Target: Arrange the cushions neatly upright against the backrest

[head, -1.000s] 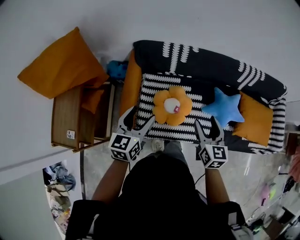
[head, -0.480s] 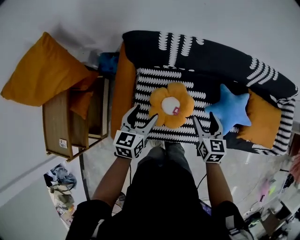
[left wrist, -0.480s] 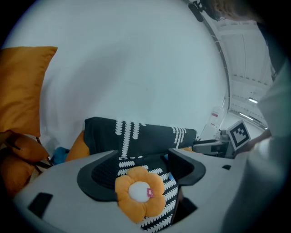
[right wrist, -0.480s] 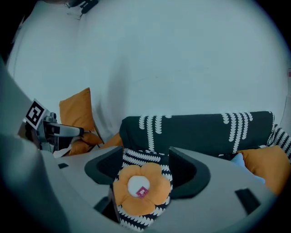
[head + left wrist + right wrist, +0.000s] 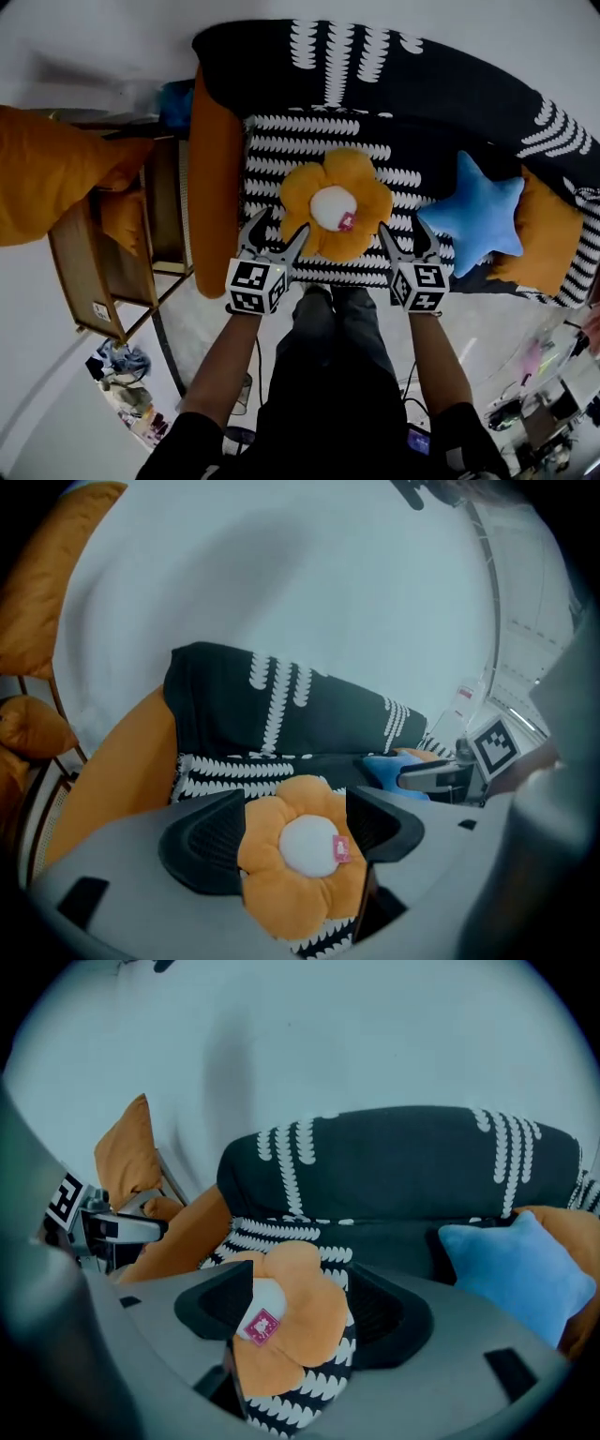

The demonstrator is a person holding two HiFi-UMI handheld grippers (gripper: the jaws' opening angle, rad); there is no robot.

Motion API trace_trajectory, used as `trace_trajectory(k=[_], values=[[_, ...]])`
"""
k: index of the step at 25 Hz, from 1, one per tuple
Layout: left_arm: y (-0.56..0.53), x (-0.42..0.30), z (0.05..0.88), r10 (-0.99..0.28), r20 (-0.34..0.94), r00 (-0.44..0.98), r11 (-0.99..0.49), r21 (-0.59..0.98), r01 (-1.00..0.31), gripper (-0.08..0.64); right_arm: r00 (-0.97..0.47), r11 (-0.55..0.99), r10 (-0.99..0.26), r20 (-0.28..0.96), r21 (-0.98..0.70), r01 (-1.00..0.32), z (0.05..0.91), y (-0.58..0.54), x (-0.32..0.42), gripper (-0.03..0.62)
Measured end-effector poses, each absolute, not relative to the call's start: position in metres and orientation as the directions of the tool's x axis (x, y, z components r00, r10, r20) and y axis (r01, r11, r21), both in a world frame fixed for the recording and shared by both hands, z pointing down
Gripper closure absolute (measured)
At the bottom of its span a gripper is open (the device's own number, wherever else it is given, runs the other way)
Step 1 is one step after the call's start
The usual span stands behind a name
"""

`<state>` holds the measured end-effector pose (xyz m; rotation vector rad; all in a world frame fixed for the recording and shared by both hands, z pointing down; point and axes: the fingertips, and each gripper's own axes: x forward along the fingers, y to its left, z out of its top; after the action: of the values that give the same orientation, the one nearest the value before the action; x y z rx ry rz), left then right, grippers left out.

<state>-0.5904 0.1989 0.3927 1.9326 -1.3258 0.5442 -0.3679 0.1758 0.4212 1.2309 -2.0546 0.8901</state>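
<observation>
As the flower cushion point(image 5: 336, 206) lies flat on the sofa seat point(image 5: 281, 155), the left gripper point(image 5: 279, 227) and right gripper point(image 5: 403, 227) are poised flanking its near edge, jaws spread and empty, presumably for lifting.

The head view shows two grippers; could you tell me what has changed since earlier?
The left gripper and right gripper moved in on the flower cushion, now flanking its near edge, jaws open, gripping nothing. It and the star cushion lie unmoved.

The flower cushion point(image 5: 336, 206) and star cushion point(image 5: 480, 214) are plush matt cloth, the side table point(image 5: 80, 272) smooth wood.
</observation>
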Motion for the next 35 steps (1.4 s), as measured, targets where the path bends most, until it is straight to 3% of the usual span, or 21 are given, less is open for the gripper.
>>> trace_trajectory(k=[4, 11, 21, 23, 26, 28, 35], values=[[0.195, -0.597, 0.441, -0.592, 0.72, 0.362, -0.182, 0.318, -0.931, 0.209, -0.387, 0.339, -0.475, 0.79, -0.241, -0.909, 0.475, 0.173, -0.363, 0.265], [0.196, -0.617, 0.514, -0.529, 0.783, 0.327, -0.111, 0.318, -0.941, 0.207, -0.378, 0.3, -0.39, 0.84, -0.272, -0.914, 0.535, 0.176, -0.365, 0.205], [0.192, -0.613, 0.567, -0.441, 0.817, 0.371, -0.014, 0.407, -0.913, 0.183, -0.386, 0.189, -0.288, 0.876, -0.344, -0.92, 0.578, 0.179, -0.369, 0.169], [0.196, -0.606, 0.57, -0.417, 0.815, 0.402, -0.024, 0.433, -0.901, 0.188, -0.42, 0.17, -0.251, 0.872, -0.388, -0.906, 0.58, 0.184, -0.376, 0.208], [0.199, -0.599, 0.566, -0.416, 0.8, 0.433, -0.027, 0.465, -0.885, 0.336, -0.438, 0.172, -0.229, 0.869, -0.407, -0.897, 0.574, 0.186, -0.386, 0.315], [0.198, -0.6, 0.555, -0.431, 0.795, 0.426, -0.037, 0.456, -0.889, 0.368, -0.425, 0.216, -0.246, 0.871, -0.378, -0.9, 0.562, 0.185, -0.39, 0.346], [0.16, -0.602, 0.488, -0.548, 0.736, 0.397, -0.072, 0.431, -0.899, 0.385, -0.438, 0.345, -0.404, 0.803, -0.31, -0.886, 0.491, 0.139, -0.394, 0.353]])
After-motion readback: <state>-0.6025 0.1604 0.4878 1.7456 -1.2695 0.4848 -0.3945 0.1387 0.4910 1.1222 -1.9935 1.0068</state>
